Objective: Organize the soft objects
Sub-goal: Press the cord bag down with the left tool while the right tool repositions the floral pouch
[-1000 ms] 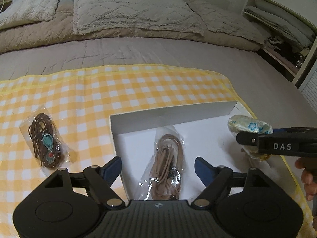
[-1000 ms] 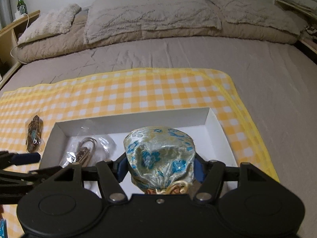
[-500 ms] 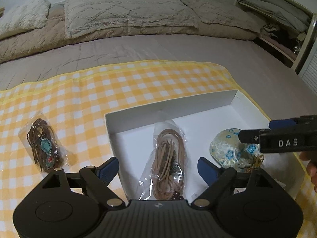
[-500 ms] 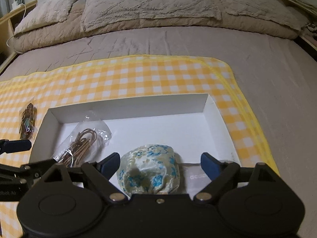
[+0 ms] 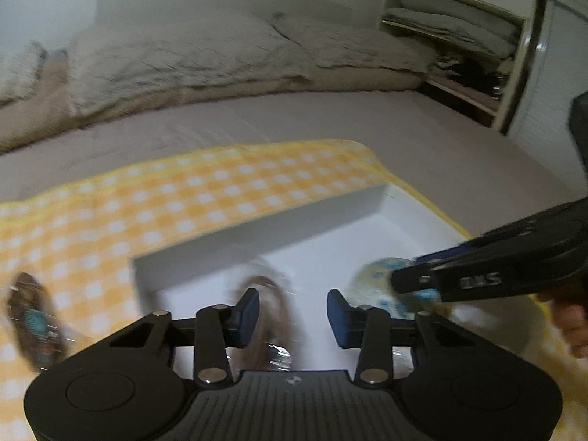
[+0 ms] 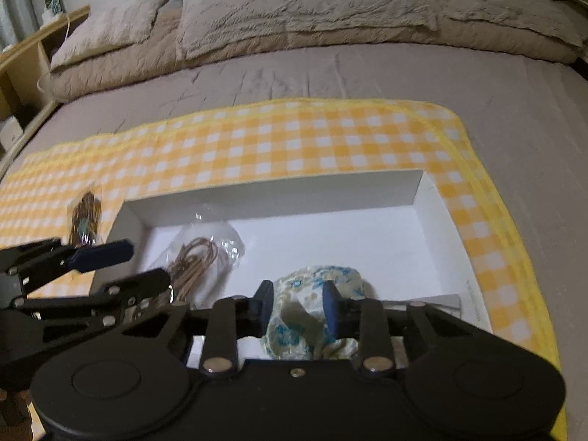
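A white open box [image 6: 279, 191] lies on a yellow checked cloth [image 6: 257, 139] on the bed. In it lie a clear bag of tan cord [image 6: 194, 261] and a pale floral fabric pouch [image 6: 312, 294]. My right gripper [image 6: 298, 303] has its jaws narrowed around the pouch, which rests on the box floor. It also shows in the left wrist view [image 5: 404, 279] over the pouch [image 5: 378, 275]. My left gripper [image 5: 292, 312] is open and empty above the cord bag [image 5: 268, 301]. A second bag of dark cord [image 5: 33, 323] lies on the cloth left of the box.
Grey-brown pillows [image 6: 301, 3] and a duvet lie at the head of the bed. A wooden shelf with a green bottle [image 6: 51, 0] stands at the far left. Shelves with folded bedding [image 5: 452, 25] stand at the right.
My right gripper's jaws have narrowed around the pouch in the box. My left gripper's jaws have narrowed somewhat and it has swung, blurring its view.
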A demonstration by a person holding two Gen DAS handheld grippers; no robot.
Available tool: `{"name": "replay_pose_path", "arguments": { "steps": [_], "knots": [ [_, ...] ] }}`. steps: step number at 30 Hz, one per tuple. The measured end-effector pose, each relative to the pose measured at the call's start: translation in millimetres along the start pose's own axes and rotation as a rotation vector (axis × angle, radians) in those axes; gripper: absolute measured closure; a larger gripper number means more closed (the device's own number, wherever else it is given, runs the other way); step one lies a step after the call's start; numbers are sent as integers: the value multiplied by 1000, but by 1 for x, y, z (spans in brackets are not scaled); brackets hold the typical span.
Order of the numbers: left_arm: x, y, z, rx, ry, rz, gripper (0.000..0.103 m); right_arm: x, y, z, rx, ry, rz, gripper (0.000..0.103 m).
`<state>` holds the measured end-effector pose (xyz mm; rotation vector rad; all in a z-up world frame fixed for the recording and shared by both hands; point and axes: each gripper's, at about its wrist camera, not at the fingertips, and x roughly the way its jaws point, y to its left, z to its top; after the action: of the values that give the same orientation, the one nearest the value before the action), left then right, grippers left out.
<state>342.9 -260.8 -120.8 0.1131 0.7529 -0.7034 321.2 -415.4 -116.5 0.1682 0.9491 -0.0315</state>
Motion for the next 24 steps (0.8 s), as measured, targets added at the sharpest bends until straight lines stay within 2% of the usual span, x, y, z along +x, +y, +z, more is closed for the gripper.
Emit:
{"name": "replay_pose_path", "arguments": {
  "steps": [2,4,13,16,21,24],
  "knots": [
    [8,-5,-2,17,49,-18,61,4,-1,-1,-10,20,-10,77],
    [17,-11,-7,49,92,19,61,8,-2,-3,-22,45,-24,77],
    [21,2,-12,57,159,165,61,11,-4,-5,-32,60,-35,77],
    [21,3,-13,96,174,194,60,11,-3,-6,-34,67,-40,77],
    [17,4,-13,58,211,236,60,5,-2,-5,-36,65,-38,77],
    [13,7,-12,16,203,235,59,-1,-3,-5,-31,54,-34,77]
  ]
}}
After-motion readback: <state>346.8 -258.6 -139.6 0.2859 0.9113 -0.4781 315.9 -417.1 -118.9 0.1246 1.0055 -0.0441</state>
